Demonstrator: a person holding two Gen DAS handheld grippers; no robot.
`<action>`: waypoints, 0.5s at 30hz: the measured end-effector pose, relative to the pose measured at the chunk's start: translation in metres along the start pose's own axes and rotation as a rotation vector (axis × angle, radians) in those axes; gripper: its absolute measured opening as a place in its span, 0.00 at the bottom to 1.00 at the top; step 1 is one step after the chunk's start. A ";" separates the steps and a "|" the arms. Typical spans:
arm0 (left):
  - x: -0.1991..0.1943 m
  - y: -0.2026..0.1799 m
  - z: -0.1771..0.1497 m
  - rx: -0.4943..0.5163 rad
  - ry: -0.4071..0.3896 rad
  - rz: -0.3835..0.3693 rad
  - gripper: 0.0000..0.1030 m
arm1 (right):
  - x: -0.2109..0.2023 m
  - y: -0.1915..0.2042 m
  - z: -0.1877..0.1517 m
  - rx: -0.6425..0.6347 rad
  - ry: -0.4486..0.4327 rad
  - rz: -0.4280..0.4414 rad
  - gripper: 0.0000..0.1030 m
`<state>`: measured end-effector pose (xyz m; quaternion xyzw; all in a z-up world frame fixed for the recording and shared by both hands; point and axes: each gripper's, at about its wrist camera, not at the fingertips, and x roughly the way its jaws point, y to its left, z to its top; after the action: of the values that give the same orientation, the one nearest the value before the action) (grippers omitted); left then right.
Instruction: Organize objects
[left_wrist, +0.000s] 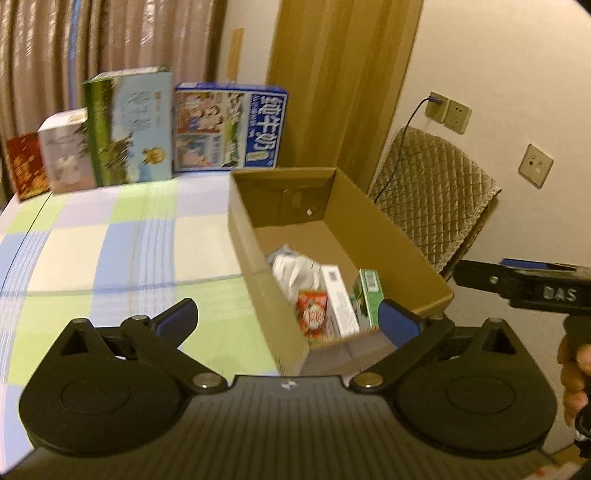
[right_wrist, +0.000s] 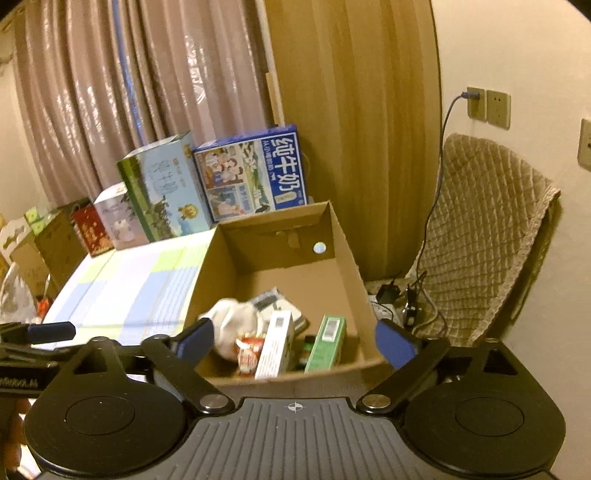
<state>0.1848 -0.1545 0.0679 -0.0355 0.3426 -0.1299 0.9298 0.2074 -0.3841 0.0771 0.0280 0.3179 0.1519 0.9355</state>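
Both grippers, left (left_wrist: 288, 317) & right (right_wrist: 295, 341), have jaws wide apart, holding nothing; cardboard box (right_wrist: 343, 243) at 12 o'clock w/ green carton (right_wrist: 327, 343) inside.

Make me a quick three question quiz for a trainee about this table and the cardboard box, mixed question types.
1. True or false: the left gripper is shut on the green carton.
2. Multiple choice: the white carton lies A) on the checked tablecloth, B) inside the cardboard box, C) on the chair.
3. Fill in: the blue milk box stands ___ the cardboard box.

Key: 1 false, both grippers are open and empty, including the right gripper. 2 B. 3 behind.
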 end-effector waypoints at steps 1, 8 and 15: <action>-0.005 -0.001 -0.005 -0.002 0.003 0.007 0.99 | -0.005 0.002 -0.004 -0.004 0.007 0.001 0.95; -0.040 -0.007 -0.041 -0.048 0.024 0.015 0.99 | -0.037 0.018 -0.038 -0.013 0.047 0.017 0.98; -0.069 -0.011 -0.064 -0.072 0.042 0.056 0.99 | -0.062 0.031 -0.060 -0.024 0.055 -0.010 0.98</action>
<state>0.0906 -0.1451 0.0643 -0.0566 0.3673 -0.0920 0.9238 0.1163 -0.3757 0.0704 0.0108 0.3418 0.1519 0.9274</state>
